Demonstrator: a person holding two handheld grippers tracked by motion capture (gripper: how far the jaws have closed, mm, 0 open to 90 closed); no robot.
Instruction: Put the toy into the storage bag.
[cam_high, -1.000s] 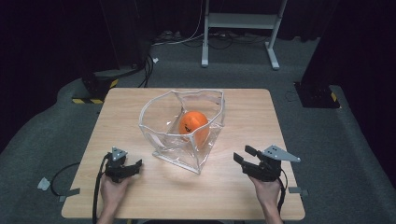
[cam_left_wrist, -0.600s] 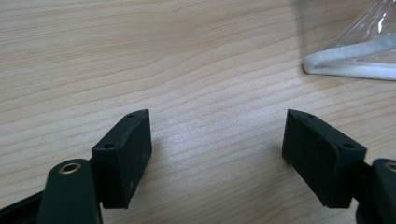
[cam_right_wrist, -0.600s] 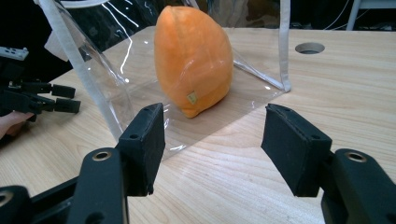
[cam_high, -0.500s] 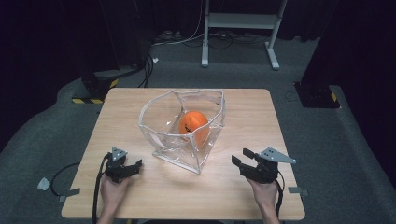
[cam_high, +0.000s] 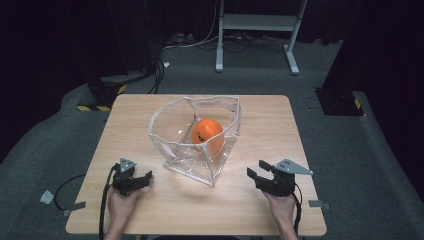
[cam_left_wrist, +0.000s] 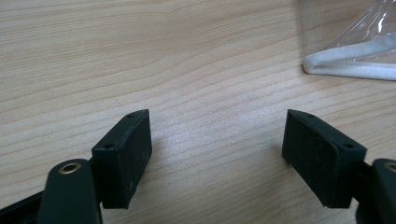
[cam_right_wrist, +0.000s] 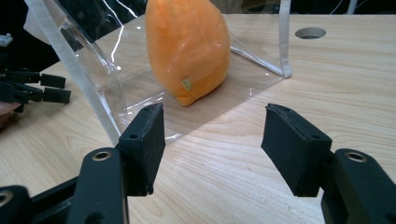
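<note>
Orange fruit (cam_high: 207, 136) sits inside clear bag (cam_high: 172, 137) at table (cam_high: 280, 125) centre, left gripper (cam_high: 141, 180) at seven o'clock and right gripper (cam_high: 255, 175) at five, both gaping, empty

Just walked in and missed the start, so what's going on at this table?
A person sits at a wooden table with a hand-held gripper in each hand. In the middle stands a clear plastic bag, open at the top, with an orange fruit inside. The left hand-held gripper and the right hand-held gripper rest near the table's front edge, jaws open and empty, clear of the bag.
</note>
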